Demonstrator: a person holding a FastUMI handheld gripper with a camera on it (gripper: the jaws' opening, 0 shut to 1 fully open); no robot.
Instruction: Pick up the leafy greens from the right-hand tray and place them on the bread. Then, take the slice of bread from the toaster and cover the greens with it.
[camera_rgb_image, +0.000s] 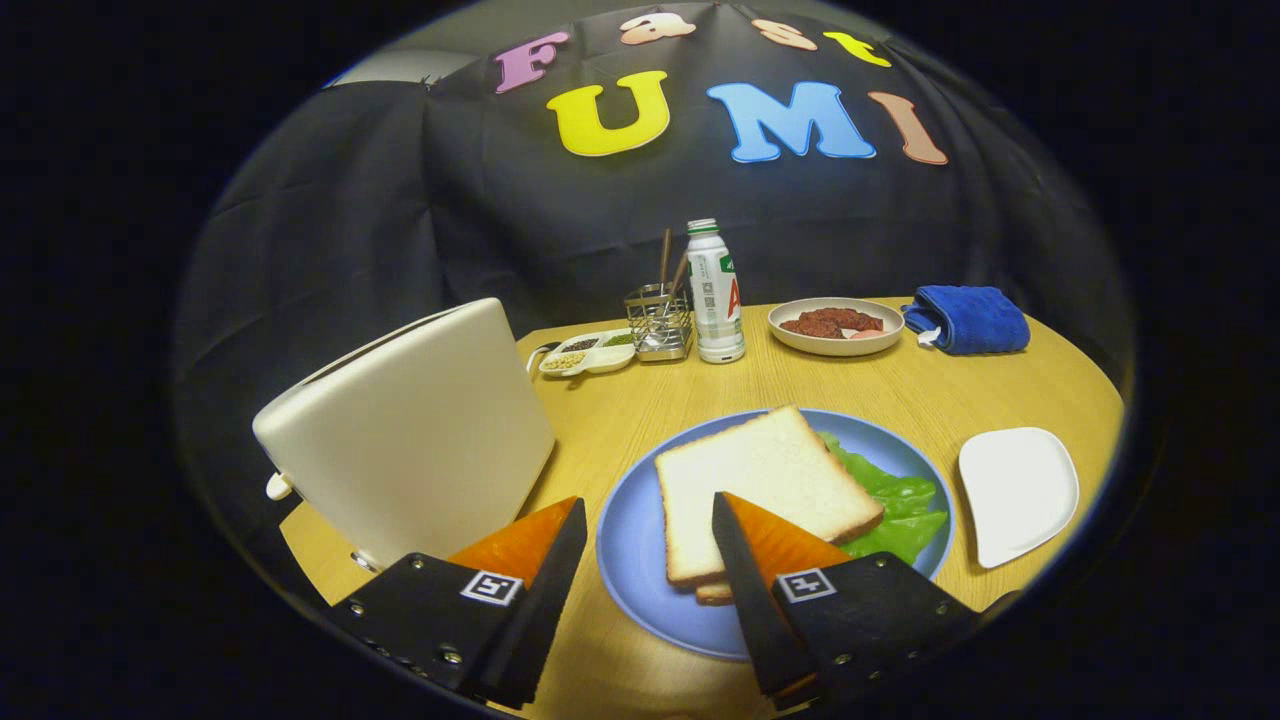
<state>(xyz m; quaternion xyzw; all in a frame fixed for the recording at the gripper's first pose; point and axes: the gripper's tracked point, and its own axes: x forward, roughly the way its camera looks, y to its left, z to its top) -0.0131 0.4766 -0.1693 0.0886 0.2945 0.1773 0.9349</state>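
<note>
Gripper (648, 520) fingers spread apart above a blue plate (630, 560), where bread (765, 485) covers leafy greens (895, 510) beside the toaster (410, 435).

Sandwich stacked on the blue plate, toaster beside it

A square slice of white bread with a tan crust (765, 485) lies flat on top, in the lower middle of the frame, covering crinkled green lettuce leaves (895, 505) that stick out to its right; a second slice's edge (712, 593) peeks from beneath, all on a round blue plate (630, 545). A cream-coloured, rounded toaster (415, 445) stands at centre left, and a rounded-square white tray (1018, 490) lies at lower right.
</note>
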